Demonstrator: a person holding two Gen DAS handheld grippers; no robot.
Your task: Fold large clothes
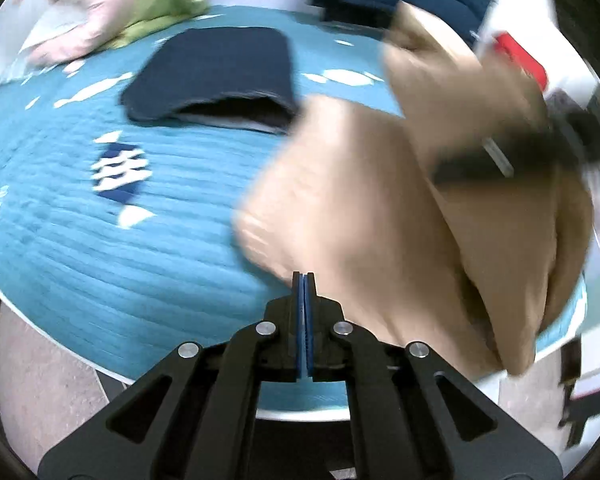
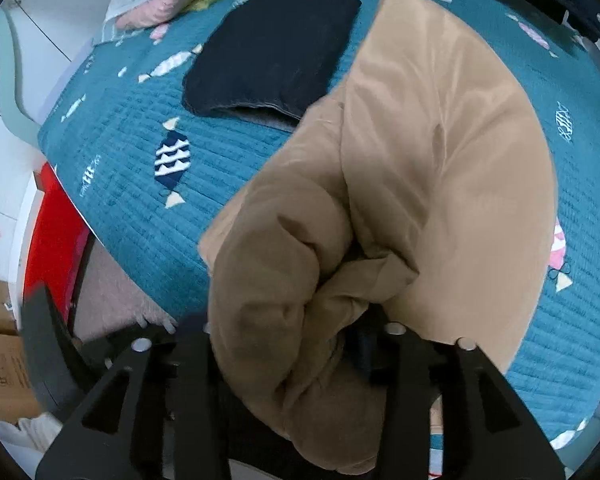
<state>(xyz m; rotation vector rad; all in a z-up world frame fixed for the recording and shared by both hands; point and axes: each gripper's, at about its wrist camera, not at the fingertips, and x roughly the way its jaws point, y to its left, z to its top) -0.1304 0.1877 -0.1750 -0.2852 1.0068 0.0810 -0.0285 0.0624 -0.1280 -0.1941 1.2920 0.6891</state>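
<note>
Though no container shows — tan garment (image 2: 440, 168) on quilt (image 2: 140, 208)

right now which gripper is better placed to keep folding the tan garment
Right. The right gripper has the tan garment bunched between its fingers. The left gripper is shut on nothing, at the garment's edge over the teal quilt.

The left gripper (image 1: 304, 280) is pointing steeply downward, its blue pads pressing flat together with nothing between them; the right gripper (image 2: 296, 344) is also angling down, its fingertips lying hidden under tan fabric
</note>
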